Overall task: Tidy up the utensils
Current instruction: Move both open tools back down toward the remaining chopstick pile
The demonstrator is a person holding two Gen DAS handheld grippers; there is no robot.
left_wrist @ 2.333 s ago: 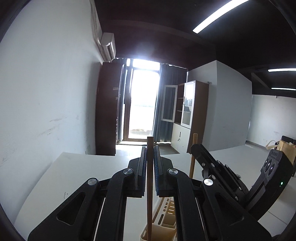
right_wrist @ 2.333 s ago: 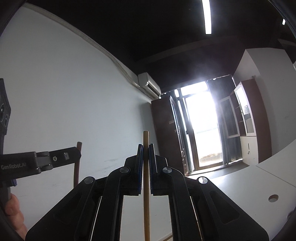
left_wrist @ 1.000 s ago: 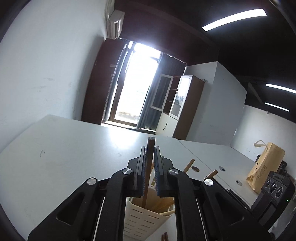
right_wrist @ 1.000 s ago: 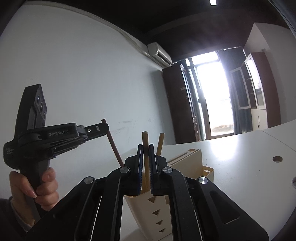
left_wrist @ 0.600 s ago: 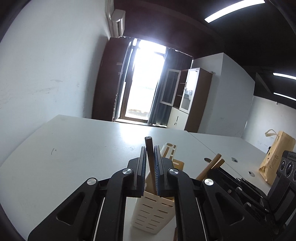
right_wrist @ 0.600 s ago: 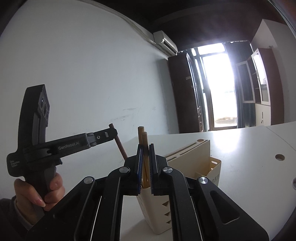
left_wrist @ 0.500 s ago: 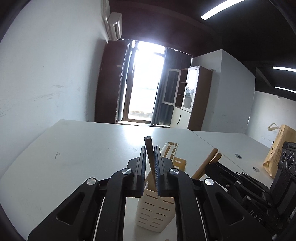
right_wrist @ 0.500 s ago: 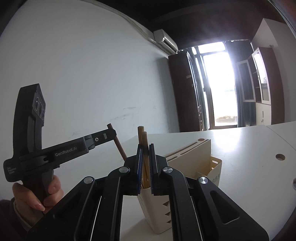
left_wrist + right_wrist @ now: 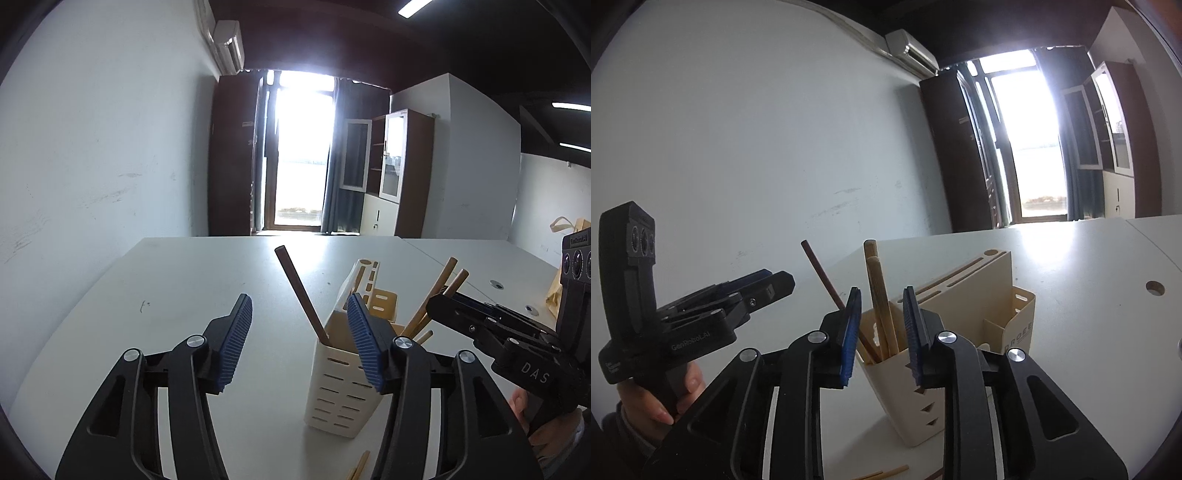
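Release is the step in hand, judging by both sets of jaws opening around utensils that already stand in the holder. At the left, the left gripper (image 9: 299,347) has its blue pads well apart, and the dark brown chopstick (image 9: 301,291) between them leans free, its lower end down inside the cream utensil holder (image 9: 343,391), touching neither pad. To do this well, each gripper should probably open fully and back straight away along its own line, so that no pad catches a stick and tips the light-looking holder.

Further right, the right gripper (image 9: 881,328) has its pads parted too, with the two light wooden chopsticks (image 9: 879,295) standing between them in the same front compartment, seemingly clear of both pads. The holder stands upright on the white table (image 9: 184,280), slotted on its sides, with a knife-block section behind. More sticks lie on the table just in front of it (image 9: 882,472), so the sorting looks unfinished.
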